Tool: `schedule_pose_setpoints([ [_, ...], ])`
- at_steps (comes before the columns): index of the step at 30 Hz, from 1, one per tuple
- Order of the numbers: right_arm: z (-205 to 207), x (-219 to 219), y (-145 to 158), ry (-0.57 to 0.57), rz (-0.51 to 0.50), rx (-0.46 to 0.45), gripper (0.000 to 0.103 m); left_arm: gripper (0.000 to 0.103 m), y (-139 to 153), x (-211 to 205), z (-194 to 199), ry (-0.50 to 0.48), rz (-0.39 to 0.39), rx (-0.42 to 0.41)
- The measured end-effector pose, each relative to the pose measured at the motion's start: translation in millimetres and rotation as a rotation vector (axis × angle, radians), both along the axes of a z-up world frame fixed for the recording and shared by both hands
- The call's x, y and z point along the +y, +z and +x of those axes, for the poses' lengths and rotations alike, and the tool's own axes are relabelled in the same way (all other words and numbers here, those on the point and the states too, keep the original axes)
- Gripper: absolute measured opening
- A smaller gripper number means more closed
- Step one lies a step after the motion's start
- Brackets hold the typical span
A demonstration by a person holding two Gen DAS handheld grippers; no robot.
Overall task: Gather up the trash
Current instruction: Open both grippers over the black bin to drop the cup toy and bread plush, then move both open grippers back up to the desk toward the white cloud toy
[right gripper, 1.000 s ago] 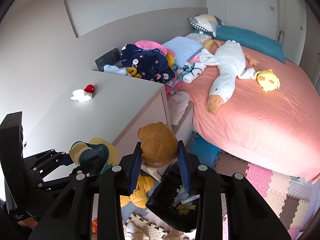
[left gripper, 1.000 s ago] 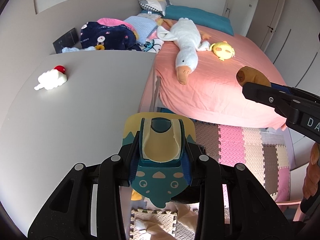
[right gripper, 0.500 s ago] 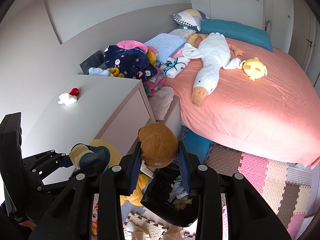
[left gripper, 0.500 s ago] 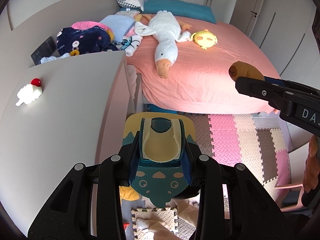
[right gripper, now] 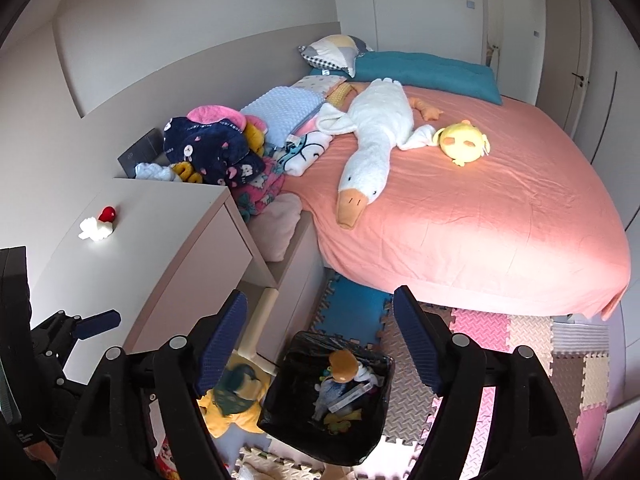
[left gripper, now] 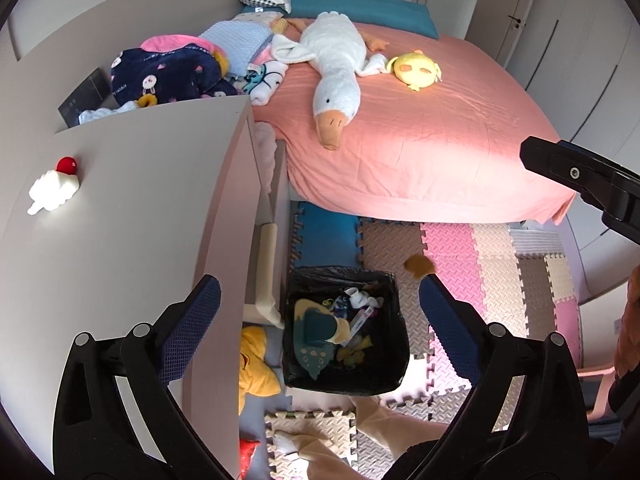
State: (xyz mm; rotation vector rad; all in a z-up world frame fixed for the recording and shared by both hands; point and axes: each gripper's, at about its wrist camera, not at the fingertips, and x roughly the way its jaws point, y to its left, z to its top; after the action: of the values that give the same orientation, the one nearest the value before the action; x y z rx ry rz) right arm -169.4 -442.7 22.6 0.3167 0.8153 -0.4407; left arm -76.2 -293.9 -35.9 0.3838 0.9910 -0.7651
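Hanging over: a black-lined trash bin (left gripper: 343, 330) on the foam floor mat (left gripper: 496, 264), both tongs pointed down at it.
Left tongs (left gripper: 320, 320): jaws opening wide, nothing between the pads.
Right tongs (right gripper: 320, 340): jaws opening, nothing gripped.
Teal and yellow toy (left gripper: 314, 332): in the left view it lies inside the bin on other litter; in the right view it shows blurred beside the bin's left rim, so its exact spot is unclear.
Brown plush (right gripper: 343, 365): in the right view over the bin's mouth; in the left view a blurred brown shape just beyond the bin's far right corner.
Tabletop (left gripper: 120, 220): left of the bin, carrying a white toy with a red ball (left gripper: 52, 188).
Bed (left gripper: 440, 152): pink sheet, behind the bin, with a white goose toy (left gripper: 336, 72) and a yellow chick toy (left gripper: 416, 68).
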Motion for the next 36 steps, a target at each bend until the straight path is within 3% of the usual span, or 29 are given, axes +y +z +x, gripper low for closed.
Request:
schedule_pose_setpoints([
  [16,25,18,-8,0.061,0.028,0.011,0.077,0.096,-6,21,18,0.058,0.032,0.013],
  [36,94,79,-16,0.213,0.052,0.018,0.077,0.096,-4,96,59,0.235,0.042,0.009],
])
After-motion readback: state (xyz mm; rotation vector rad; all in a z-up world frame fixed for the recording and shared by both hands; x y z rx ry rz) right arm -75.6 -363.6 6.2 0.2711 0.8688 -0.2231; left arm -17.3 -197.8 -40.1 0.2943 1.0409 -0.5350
